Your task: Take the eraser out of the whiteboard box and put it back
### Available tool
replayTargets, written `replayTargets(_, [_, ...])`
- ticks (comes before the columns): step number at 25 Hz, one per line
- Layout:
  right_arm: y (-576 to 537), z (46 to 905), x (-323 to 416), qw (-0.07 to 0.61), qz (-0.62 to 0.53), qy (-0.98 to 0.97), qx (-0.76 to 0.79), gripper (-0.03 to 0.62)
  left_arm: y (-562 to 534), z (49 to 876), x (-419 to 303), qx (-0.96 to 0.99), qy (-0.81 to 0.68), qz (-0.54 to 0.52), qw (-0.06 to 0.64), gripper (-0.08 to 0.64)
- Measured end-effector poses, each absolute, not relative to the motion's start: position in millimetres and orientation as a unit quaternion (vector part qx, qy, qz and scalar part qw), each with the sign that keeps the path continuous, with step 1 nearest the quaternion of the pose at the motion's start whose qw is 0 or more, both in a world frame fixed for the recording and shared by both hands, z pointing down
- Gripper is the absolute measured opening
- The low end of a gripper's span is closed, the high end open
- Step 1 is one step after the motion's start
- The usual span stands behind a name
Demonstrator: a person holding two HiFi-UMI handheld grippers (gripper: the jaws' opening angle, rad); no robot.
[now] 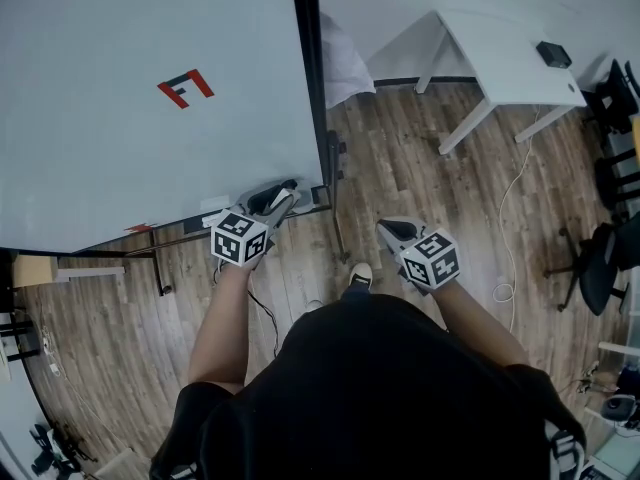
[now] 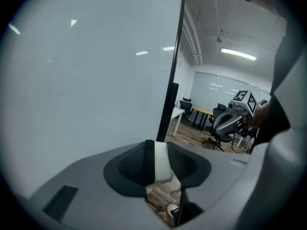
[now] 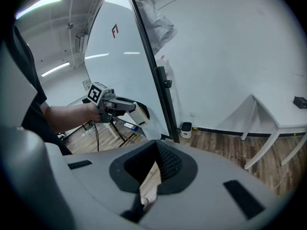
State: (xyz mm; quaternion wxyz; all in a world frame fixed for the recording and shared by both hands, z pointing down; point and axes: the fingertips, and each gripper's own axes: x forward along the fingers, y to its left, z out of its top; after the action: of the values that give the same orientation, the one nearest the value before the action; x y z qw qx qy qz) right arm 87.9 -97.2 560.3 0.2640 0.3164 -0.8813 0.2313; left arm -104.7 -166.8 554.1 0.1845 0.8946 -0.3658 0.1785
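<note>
Head view: the left gripper (image 1: 286, 198) is at the lower right corner of the whiteboard (image 1: 120, 118). The right gripper (image 1: 392, 231) is well apart from it, over the wooden floor (image 1: 300, 288).

Left gripper view: the jaws are clamped on a white eraser (image 2: 162, 161), close beside the board face.

Right gripper view: the jaw tips meet with nothing between them. The eraser is seen in the other gripper, near the board's dark edge.

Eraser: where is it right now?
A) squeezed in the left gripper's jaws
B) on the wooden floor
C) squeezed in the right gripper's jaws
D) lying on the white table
A: the left gripper view shows the pale eraser clamped between the jaws of the left gripper, while the right gripper has nothing between its jaws.
</note>
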Motion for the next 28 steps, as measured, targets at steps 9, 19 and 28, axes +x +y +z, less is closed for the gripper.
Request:
replayTargets(9, [-112, 568, 93, 0.267, 0.239, -0.879, 0.316, -0.006, -184, 556, -97, 0.896, -0.363, 0.169, 0.191, 0.149])
replayTargets(19, [-121, 573, 92, 0.268, 0.244, -0.878, 0.314, -0.006, -191, 566, -89, 0.897, -0.355, 0.170, 0.200, 0.149])
replayTargets(28, [-121, 581, 98, 0.274, 0.253, -0.872, 0.318, -0.006, -187, 595, -82, 0.894, -0.343, 0.191, 0.214, 0.149])
